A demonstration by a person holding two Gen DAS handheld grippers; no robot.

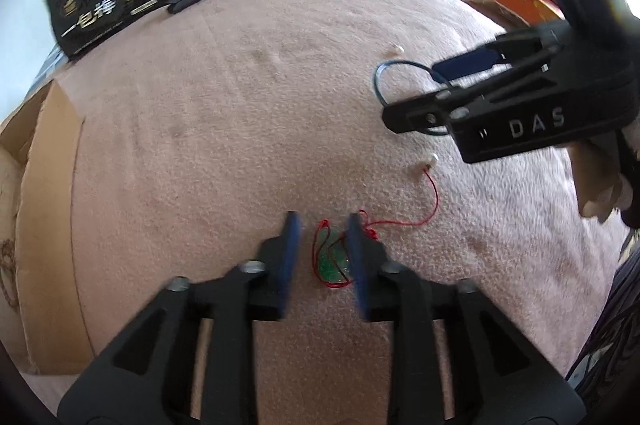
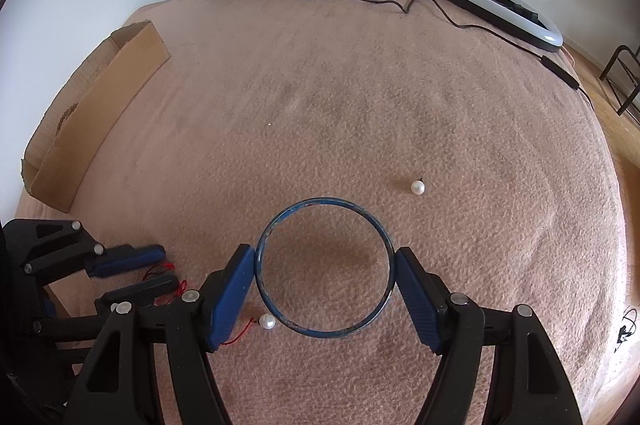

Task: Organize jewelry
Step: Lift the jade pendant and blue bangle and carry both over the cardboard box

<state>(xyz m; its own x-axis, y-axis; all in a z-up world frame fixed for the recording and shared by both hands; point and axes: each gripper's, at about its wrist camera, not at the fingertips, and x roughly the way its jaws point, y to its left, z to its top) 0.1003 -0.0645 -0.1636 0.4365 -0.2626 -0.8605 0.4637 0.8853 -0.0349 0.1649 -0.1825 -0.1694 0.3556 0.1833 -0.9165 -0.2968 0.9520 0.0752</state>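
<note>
I am holding the right gripper [image 2: 325, 299] spread wide with its blue pads touching both sides of the thin blue metal bangle [image 2: 323, 268], which is lying flat on the pink fleece blanket [image 2: 360, 113]; I judge that a grip, though not yet a lift. I am working the left gripper [image 1: 320, 257], jaws fairly narrow, around the green oval pendant on a red cord [image 1: 333, 261]; the pads are not pressing it, so nothing is held there. One white pearl earring [image 2: 417, 187] is sitting at the bangle's one o'clock, another [image 2: 267, 322] at its seven o'clock. The open cardboard box [image 2: 100, 105] at ten o'clock is, I am guessing, the destination. Every piece I can see is still out on the blanket, so I am judging the sorting barely begun.
</note>
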